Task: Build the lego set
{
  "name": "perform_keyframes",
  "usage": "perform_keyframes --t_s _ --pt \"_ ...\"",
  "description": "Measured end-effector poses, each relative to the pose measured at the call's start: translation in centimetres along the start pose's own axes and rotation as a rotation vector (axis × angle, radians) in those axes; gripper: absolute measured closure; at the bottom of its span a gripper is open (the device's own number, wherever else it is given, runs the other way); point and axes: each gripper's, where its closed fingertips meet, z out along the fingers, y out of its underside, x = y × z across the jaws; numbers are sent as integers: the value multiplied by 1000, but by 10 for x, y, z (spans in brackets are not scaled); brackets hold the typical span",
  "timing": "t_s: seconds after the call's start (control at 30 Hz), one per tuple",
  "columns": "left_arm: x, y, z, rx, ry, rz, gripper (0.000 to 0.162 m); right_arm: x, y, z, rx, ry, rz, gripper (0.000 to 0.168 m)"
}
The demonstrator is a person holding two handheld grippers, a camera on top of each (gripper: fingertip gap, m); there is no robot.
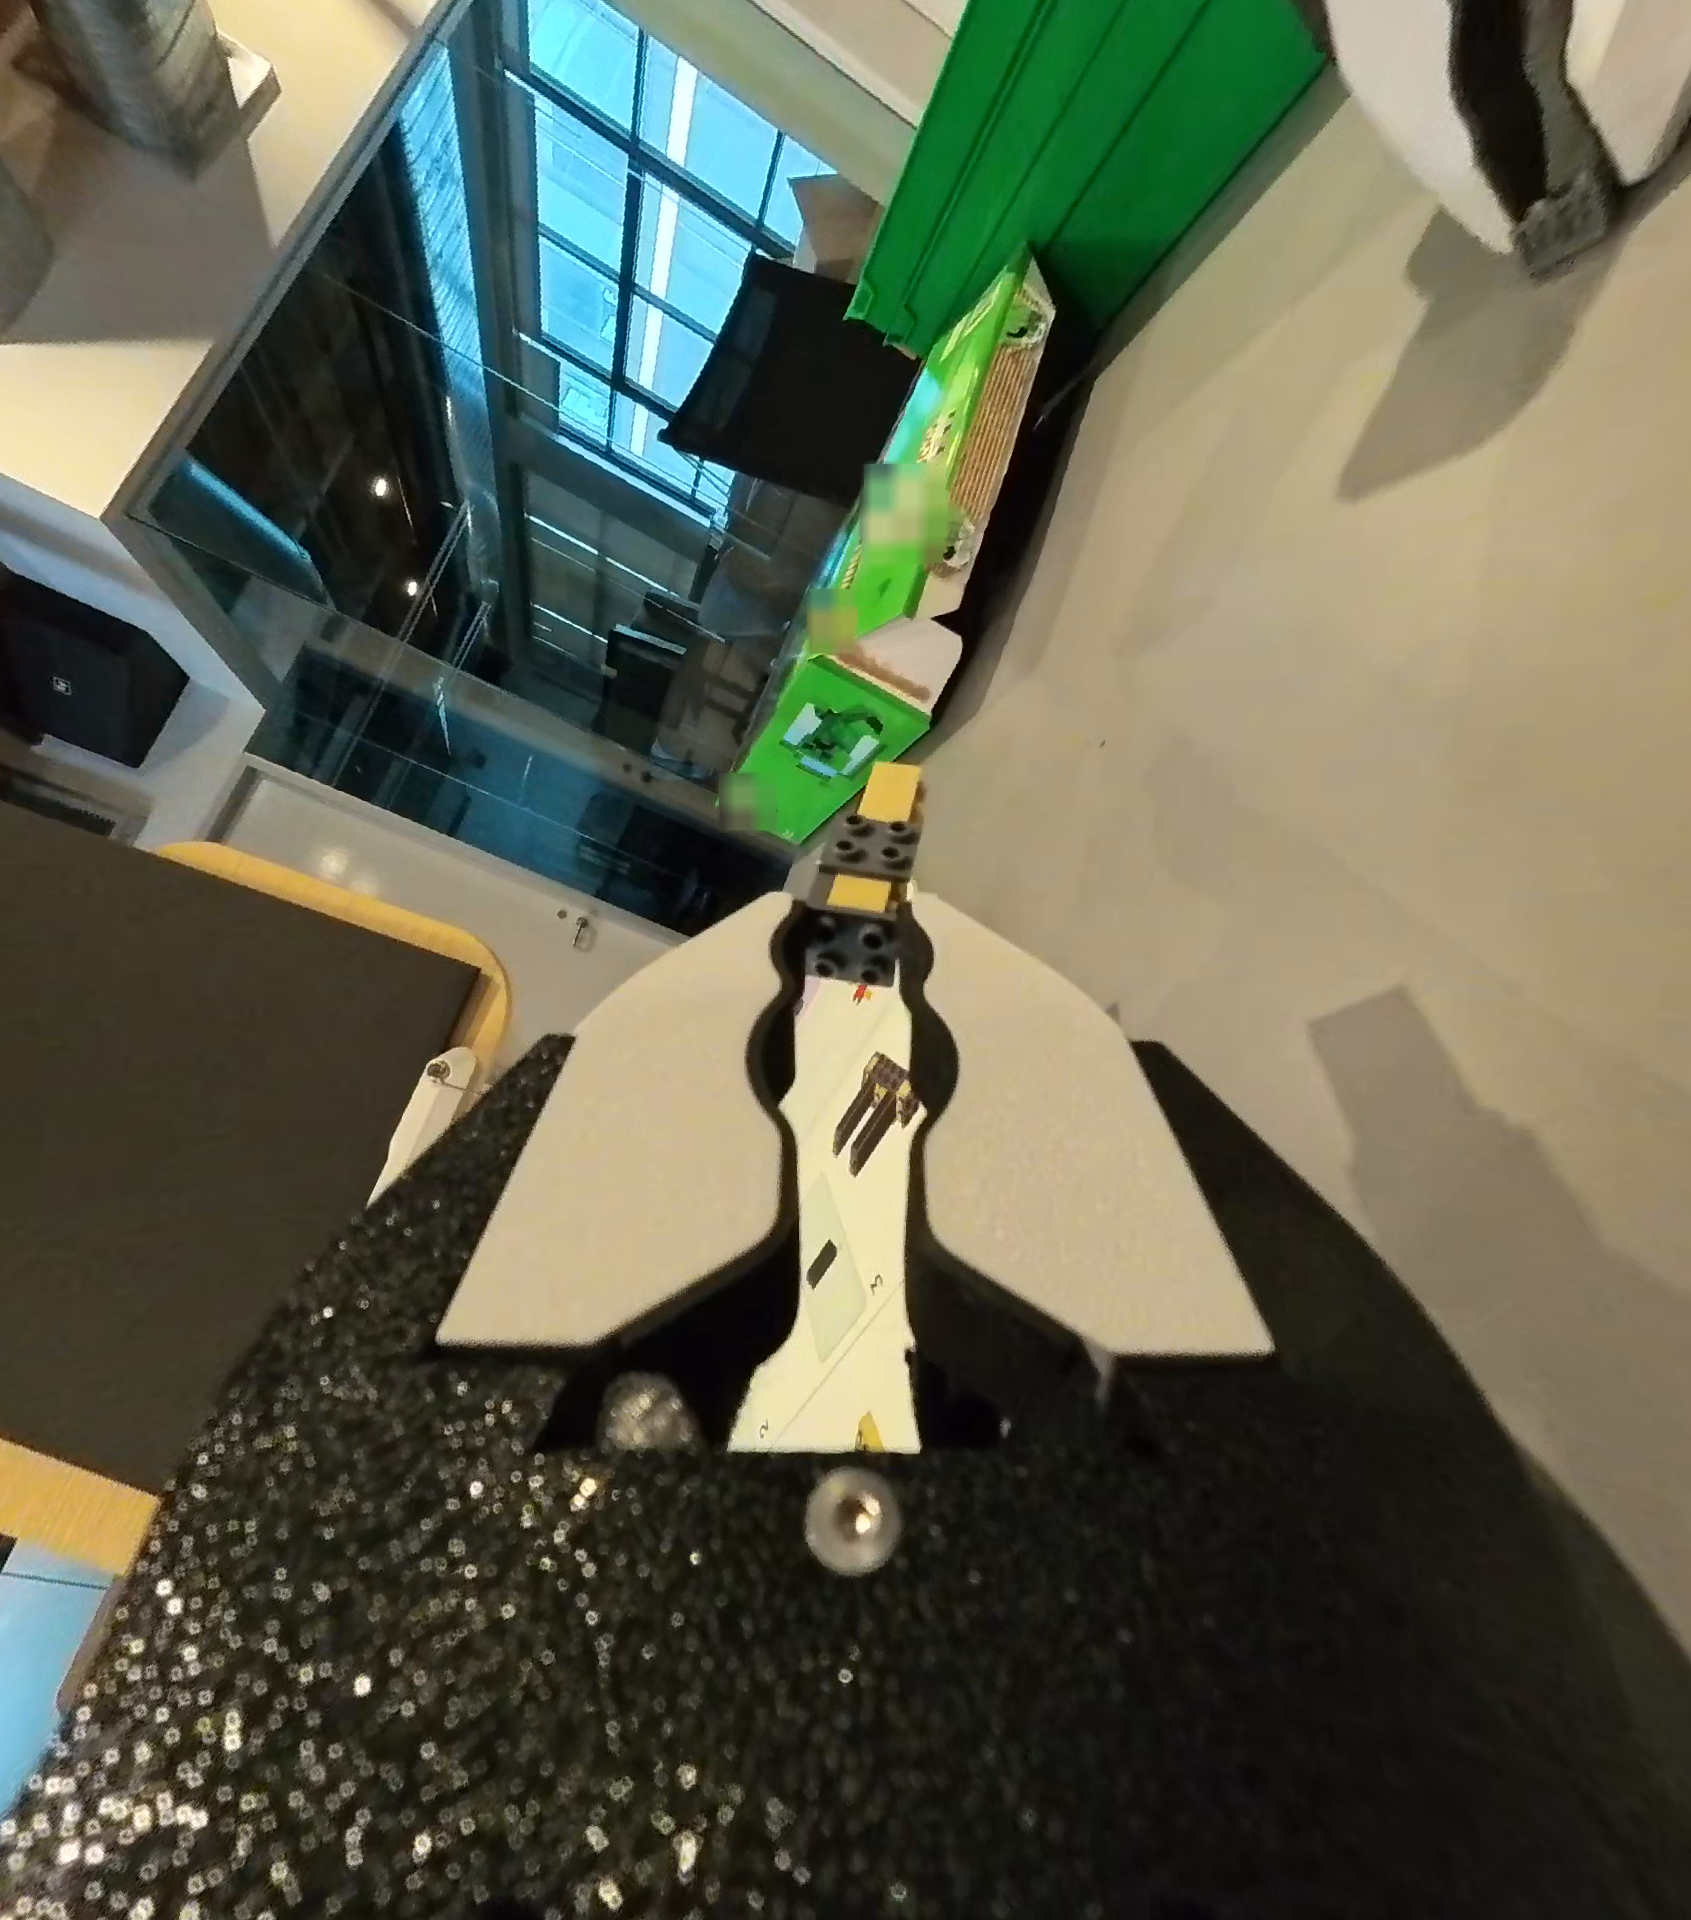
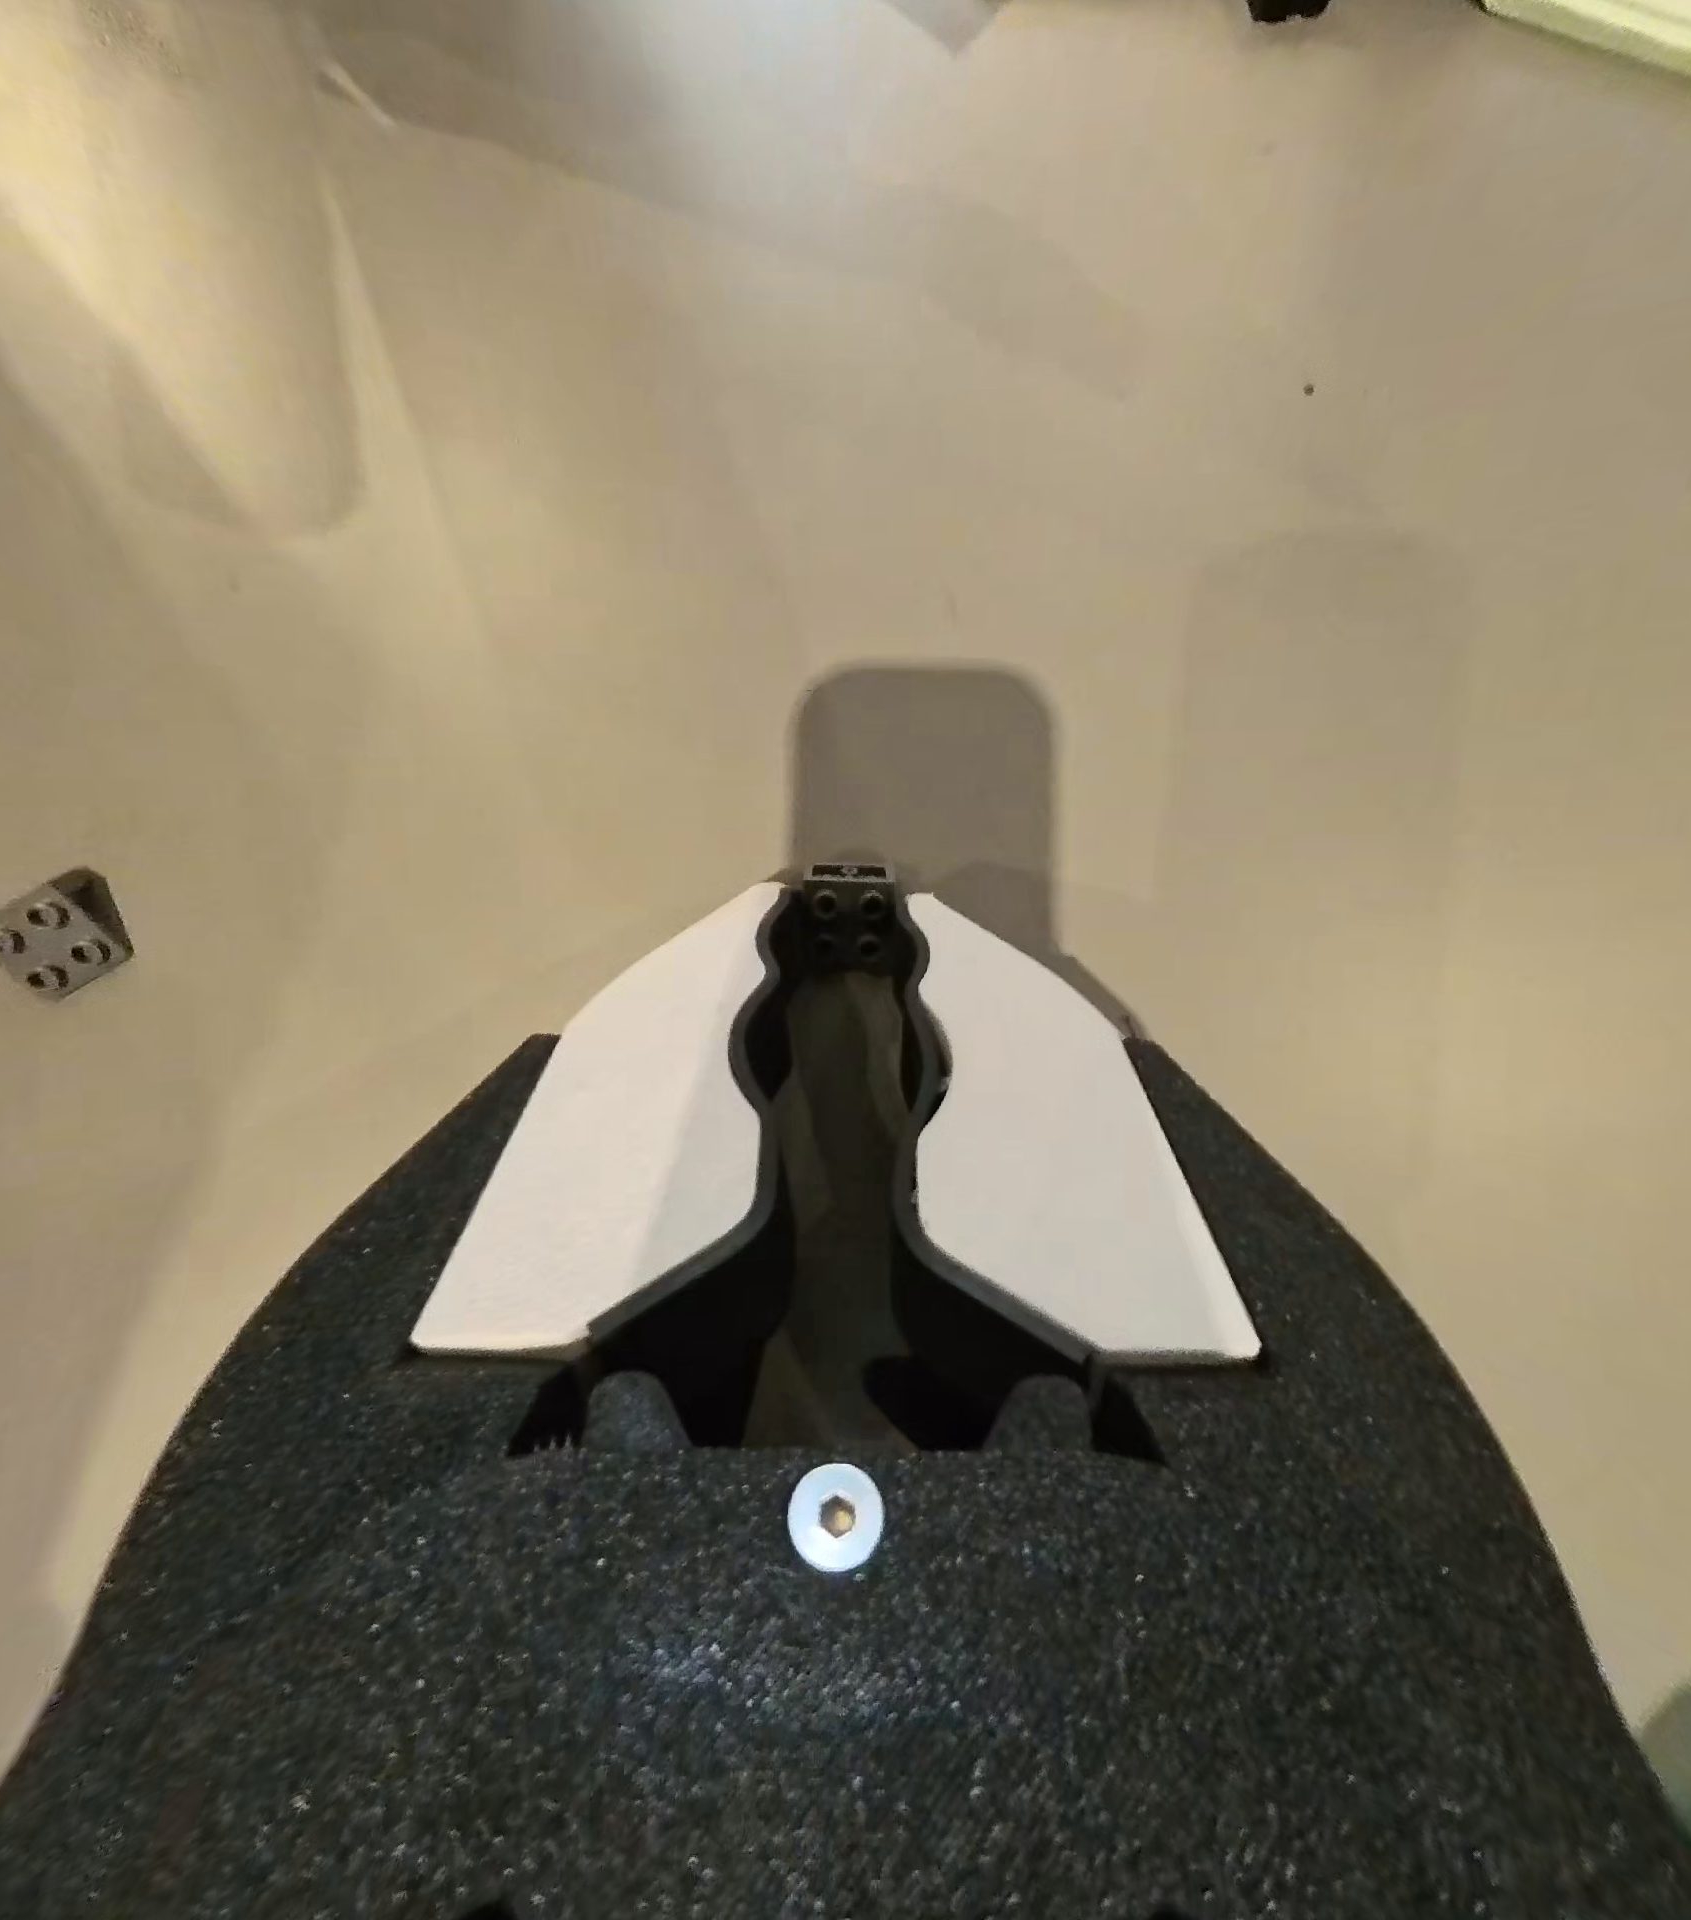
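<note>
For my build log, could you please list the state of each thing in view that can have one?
Left gripper: jaws shut on the black-and-yellow assembly.
Black-and-yellow assembly: held off the table.
Right gripper: jaws shut on the black brick.
Black brick: held, studs facing the camera.
Grey brick: loose on the table, studs up.
Green box: on the table; whether open, unclear.

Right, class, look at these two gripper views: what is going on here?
A person is building a lego set with two handheld grippers. The left gripper is shut on a small black, grey and yellow lego assembly, held above the instruction sheet. The right gripper is shut on a small black brick over the pale table. A loose grey plate lies on the table to its left. The green set box stands farther back.
</note>
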Motion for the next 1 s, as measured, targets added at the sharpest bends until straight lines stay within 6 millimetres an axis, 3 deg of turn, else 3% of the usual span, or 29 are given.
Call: perform_keyframes --t_s 0.03,0.2,0.43,0.6,0.8,1.0 --pt "0 0 0 0 1 0 146 0 -2 1 2 4 -6 152" --pt "0 0 0 -1 -2 6 146 4 -32 3 112 27 -26 152" --pt "-5 3 -1 -20 -27 17 146 31 -121 9 510 127 -63 153" --pt "-14 15 -2 -63 -63 0 146 52 -166 25 705 155 -58 153" --pt "-23 30 -2 -110 -91 -59 146 58 -187 39 780 156 -71 153" --pt "-21 35 0 -121 -74 -112 146 47 -184 46 734 171 -162 153"
